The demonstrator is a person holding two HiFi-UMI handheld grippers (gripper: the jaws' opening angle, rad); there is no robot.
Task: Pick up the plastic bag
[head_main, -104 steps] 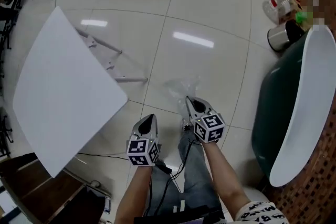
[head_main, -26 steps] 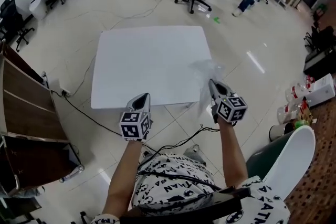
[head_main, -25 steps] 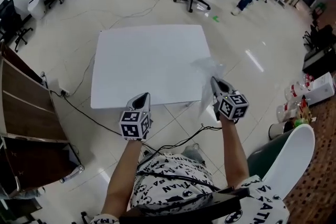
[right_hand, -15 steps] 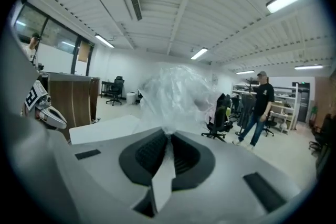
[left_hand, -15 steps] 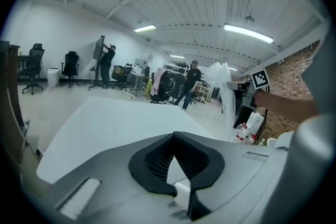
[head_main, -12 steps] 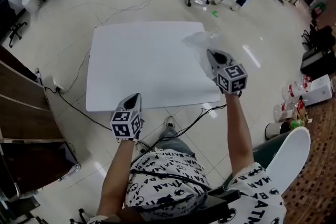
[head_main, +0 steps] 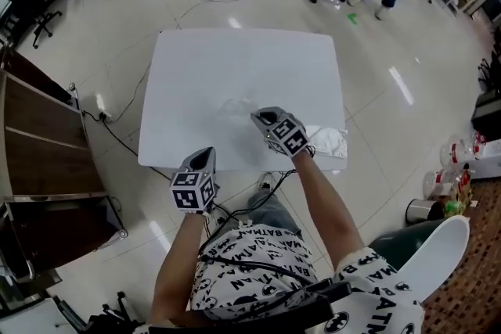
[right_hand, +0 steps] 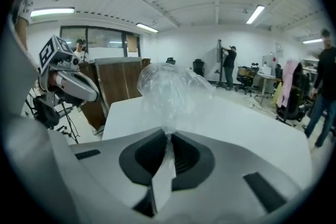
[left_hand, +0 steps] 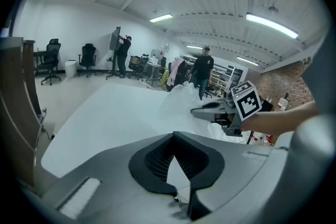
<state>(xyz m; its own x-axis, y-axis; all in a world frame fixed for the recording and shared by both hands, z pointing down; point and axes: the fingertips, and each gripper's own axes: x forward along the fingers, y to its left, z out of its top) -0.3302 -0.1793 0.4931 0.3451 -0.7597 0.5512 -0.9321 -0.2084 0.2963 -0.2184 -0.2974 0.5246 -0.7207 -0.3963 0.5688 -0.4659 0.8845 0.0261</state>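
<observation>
Clenching a clear crinkled plastic bag [right_hand: 170,89] in the right tool [head_main: 258,115] over a white rectangular table [head_main: 235,59], with the left tool [head_main: 206,155] closed empty at 8 o'clock.

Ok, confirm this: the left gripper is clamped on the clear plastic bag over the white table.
Not right: it is the right gripper that is clamped on the clear plastic bag over the white table. The right gripper view shows the bag pinched between its jaws.

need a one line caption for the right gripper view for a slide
Right gripper shut on a clear plastic bag, held over the white table.
</observation>
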